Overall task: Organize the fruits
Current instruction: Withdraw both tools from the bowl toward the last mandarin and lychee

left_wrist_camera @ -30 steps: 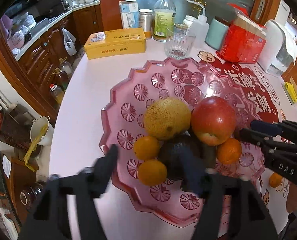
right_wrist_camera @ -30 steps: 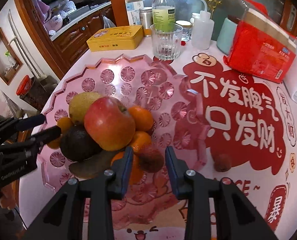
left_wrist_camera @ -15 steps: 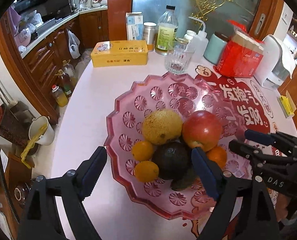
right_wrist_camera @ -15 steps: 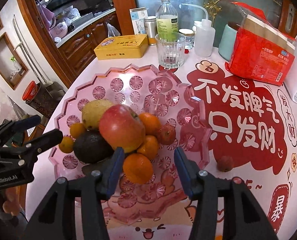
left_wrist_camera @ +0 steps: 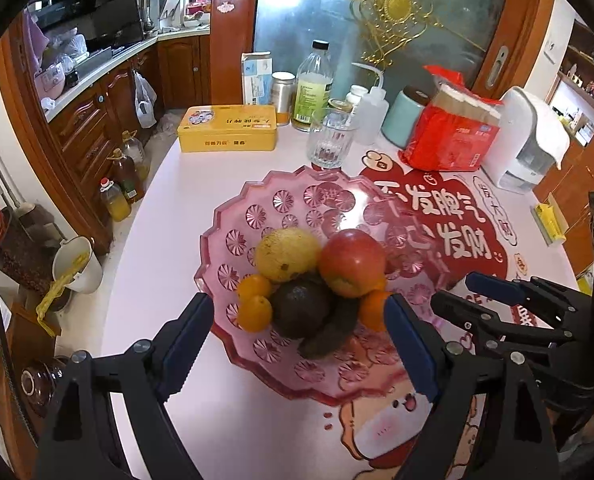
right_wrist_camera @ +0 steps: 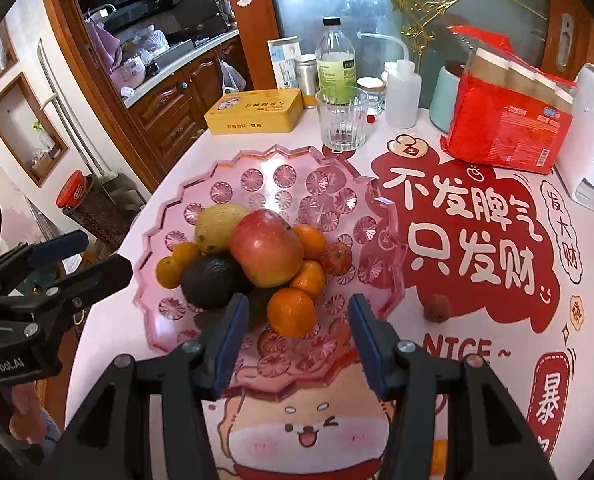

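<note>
- The pink glass fruit dish (right_wrist_camera: 169,216) sits on the white table (left_wrist_camera: 169,208), and the fruit is heaped in its near half.
- A red apple (right_wrist_camera: 266,253) tops the heap, with a yellow-brown pear (right_wrist_camera: 217,226) touching it on the left and a dark avocado (right_wrist_camera: 211,282) just below the pear.
- Small oranges ring the heap; the nearest orange (right_wrist_camera: 291,312) lies at the front edge of the pile.
- A small red fruit (right_wrist_camera: 337,258) rests in the dish, beside the apple's right.
- One more small reddish fruit (right_wrist_camera: 437,309) lies alone on the red printed mat (right_wrist_camera: 477,240), outside the dish.
- The left gripper (left_wrist_camera: 297,344) hangs above the dish's near rim, fingers spread wide, nothing between them.
- The right gripper (right_wrist_camera: 295,340) hovers over the dish front, fingers apart and empty.
- A drinking glass (right_wrist_camera: 343,120) and a yellow tin (right_wrist_camera: 253,112) stand behind the dish.
</note>
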